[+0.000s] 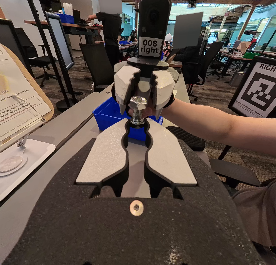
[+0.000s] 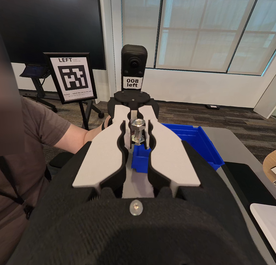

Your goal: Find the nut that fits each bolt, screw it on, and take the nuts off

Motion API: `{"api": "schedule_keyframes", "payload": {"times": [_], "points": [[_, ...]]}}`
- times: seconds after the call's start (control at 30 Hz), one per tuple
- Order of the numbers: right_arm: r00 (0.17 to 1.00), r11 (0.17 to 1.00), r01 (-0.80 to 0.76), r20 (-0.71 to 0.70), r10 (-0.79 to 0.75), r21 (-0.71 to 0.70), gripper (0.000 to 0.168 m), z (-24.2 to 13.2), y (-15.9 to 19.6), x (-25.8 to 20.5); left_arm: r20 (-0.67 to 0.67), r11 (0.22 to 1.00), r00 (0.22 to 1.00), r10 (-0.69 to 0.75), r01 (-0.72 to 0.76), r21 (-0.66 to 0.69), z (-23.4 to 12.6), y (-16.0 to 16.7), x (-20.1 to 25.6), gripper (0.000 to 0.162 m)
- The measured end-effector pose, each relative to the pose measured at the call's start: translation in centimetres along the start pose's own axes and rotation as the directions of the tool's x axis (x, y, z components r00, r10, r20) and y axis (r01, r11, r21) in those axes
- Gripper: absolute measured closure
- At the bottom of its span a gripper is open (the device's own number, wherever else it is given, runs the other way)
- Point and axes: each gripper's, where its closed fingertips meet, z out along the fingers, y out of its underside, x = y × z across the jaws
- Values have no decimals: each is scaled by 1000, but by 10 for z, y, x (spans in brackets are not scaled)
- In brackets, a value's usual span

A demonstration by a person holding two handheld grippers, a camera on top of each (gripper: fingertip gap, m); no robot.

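The left gripper point(image 1: 136, 124) is clamping the stiff, slick steel bolt point(image 1: 137, 114) by its head while the right gripper point(image 2: 138, 136), apart, is straddling the nut point(image 2: 138, 124).

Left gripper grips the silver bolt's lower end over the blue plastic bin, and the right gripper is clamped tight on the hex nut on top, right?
Not quite: the right gripper has its jaws open either side of the silver hex nut, gaps showing in the right wrist view. The left gripper does grip the lower end of the silver threaded bolt over the blue plastic bin.
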Motion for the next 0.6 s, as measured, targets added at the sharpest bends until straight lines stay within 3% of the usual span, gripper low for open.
{"api": "schedule_keyframes", "payload": {"times": [0.6], "points": [[1000, 1000, -23, 10, 23, -7, 146, -4, 3, 1, -7, 1000, 1000, 10, -10, -7, 2, 1, 3, 144]]}}
